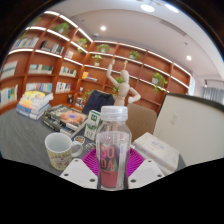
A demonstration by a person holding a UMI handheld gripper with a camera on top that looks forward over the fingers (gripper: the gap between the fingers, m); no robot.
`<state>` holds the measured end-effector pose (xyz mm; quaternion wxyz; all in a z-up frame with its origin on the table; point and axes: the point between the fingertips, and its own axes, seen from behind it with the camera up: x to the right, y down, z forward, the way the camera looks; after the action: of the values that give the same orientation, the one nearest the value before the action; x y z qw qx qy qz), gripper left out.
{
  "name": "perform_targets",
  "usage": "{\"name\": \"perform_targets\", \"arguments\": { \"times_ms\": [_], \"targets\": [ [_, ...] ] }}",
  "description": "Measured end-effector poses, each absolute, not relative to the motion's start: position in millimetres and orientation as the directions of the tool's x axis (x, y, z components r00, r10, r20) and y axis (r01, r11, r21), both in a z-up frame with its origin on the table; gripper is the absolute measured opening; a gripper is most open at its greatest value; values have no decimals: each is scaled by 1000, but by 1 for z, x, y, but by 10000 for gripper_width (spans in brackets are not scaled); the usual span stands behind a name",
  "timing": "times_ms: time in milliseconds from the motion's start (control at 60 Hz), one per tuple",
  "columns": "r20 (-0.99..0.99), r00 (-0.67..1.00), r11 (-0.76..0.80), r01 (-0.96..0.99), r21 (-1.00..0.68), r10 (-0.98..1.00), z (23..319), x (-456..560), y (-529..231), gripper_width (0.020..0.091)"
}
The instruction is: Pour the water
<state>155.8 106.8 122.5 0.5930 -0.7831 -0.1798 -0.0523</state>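
No text, label, brand or number can be read. The green-and-white carton (92, 124) behind the clear plastic bottle (113, 148) bears printing too small to make out, and so does the pale patterned ceramic mug (59, 153). Covers on the display table (35, 103) and wooden wall shelves (45, 60) are illegible.
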Motion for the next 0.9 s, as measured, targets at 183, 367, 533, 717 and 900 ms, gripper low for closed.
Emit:
{"name": "perform_targets", "arguments": {
  "times_ms": [183, 367, 533, 717, 900],
  "targets": [
    [-7, 974, -240, 49, -970, 227, 102, 156, 118, 327],
    [-1, 973, -194, 45, -980, 231, 95, 155, 125, 328],
    [-3, 975, -149, 31, -988, 224, 93, 156, 123, 337],
    [4, 978, -123, 30, -992, 207, 95, 156, 122, 450],
    [-26, 982, -173, 8, -985, 189, 85, 158, 120, 770]
  ]
}}
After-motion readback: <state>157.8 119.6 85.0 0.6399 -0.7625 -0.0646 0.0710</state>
